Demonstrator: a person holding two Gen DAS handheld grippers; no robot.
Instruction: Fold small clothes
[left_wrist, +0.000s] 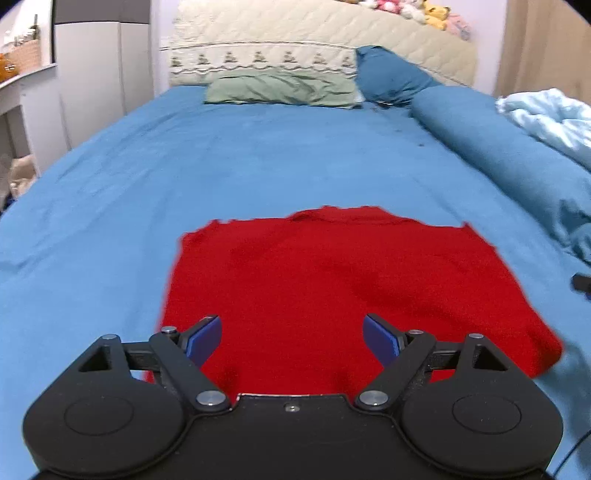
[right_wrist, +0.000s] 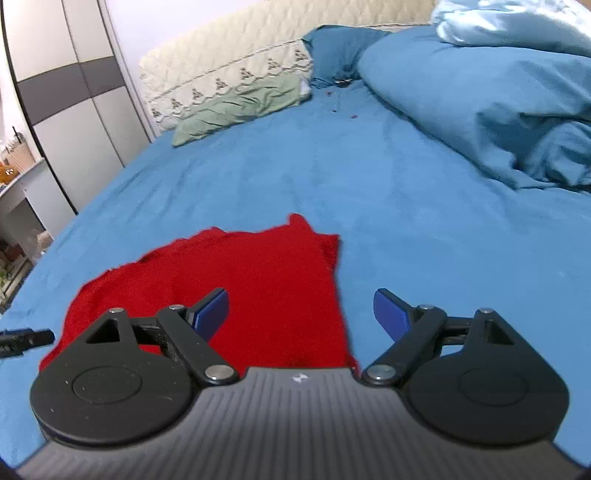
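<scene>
Left wrist view shows the left gripper (left_wrist: 291, 338) with its blue-padded fingers spread wide and holding nothing, poised over the near part of a red garment (left_wrist: 332, 288) that lies mostly flat on the blue bedsheet (left_wrist: 258, 155). From the right wrist camera, the right gripper (right_wrist: 301, 312) also stands apart and empty, its left finger over the garment's right side and its right finger over bare sheet, so the cloth's right edge runs between them. The risk, as a judgement, lies in the pinch: the sheet is soft and loose, so a finger closing at the edge could catch sheet together with the red fabric, or take only the top layer if the garment is already doubled, and the fold would then drag askew. The far edge looks ragged and slightly bunched, which could leave a crooked crease. Uneven lifting between the two sides could also twist the piece, and the blur in both views makes the exact edge hard to judge. Beyond the garment, the bed runs to a green pillow (left_wrist: 280, 88) and a dark blue pillow (left_wrist: 391, 74) against a quilted cream headboard (left_wrist: 295, 33), with plush toys (left_wrist: 417, 11) on top. A rolled blue duvet (right_wrist: 498, 103) and pale blue blanket (left_wrist: 550, 122) lie on the right, a grey-banded wardrobe (right_wrist: 70, 92) on the left.
</scene>
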